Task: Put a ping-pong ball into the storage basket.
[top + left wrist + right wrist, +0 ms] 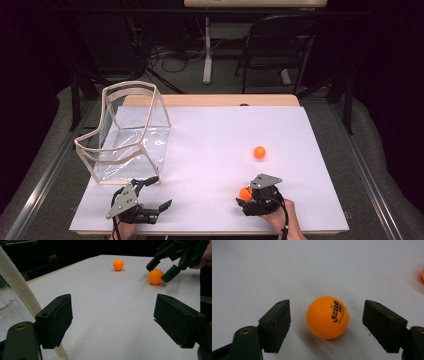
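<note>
The right gripper (244, 196) sits near the front edge of the white table (210, 145), on the right side. An orange ball (327, 317) lies on the table between its two jaws. There is a gap on each side of the ball, so the jaws are part way open and do not squeeze it. A second orange ball (259, 152) rests farther back, well apart from the first, with lots of bare table all around it. The left gripper (156, 192) is near the front edge too, on the left. Its jaws are wide open and hold nothing. Just behind it stands a clear bin (131, 135) with a pale rim, close to the table's left edge. The middle of the table is open room.
</note>
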The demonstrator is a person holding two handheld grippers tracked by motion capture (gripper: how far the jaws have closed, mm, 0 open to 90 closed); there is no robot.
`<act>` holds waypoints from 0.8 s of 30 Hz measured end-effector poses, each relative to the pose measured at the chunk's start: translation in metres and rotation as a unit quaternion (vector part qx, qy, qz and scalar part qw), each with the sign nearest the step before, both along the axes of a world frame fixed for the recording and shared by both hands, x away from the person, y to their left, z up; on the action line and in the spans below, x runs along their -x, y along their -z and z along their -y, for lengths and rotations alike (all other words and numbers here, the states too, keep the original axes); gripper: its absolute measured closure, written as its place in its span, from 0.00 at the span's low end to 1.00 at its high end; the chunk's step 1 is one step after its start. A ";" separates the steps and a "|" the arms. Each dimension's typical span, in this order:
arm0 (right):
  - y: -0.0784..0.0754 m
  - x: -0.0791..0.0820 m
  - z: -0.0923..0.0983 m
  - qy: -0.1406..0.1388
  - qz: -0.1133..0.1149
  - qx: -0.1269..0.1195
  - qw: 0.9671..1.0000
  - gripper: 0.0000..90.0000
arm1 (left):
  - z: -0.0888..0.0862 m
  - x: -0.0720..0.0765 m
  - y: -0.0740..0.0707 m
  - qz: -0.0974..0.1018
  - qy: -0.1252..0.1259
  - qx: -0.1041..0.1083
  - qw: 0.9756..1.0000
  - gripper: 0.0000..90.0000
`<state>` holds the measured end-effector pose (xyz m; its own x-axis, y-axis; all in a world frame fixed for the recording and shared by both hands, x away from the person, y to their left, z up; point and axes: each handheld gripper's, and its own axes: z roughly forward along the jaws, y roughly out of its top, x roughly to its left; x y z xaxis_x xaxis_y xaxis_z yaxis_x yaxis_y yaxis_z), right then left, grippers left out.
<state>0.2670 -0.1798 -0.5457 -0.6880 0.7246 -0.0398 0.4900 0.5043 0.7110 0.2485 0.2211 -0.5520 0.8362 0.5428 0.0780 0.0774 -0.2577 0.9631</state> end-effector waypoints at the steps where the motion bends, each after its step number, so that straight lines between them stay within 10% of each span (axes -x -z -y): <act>1: 0.001 0.000 0.000 0.000 0.000 0.001 1.000 0.28 | 0.000 0.000 0.000 0.000 0.000 0.000 1.000 0.17; 24: 0.006 -0.001 -0.001 0.009 -0.011 0.016 1.000 0.54 | 0.000 0.000 0.000 -0.001 0.002 -0.004 1.000 0.17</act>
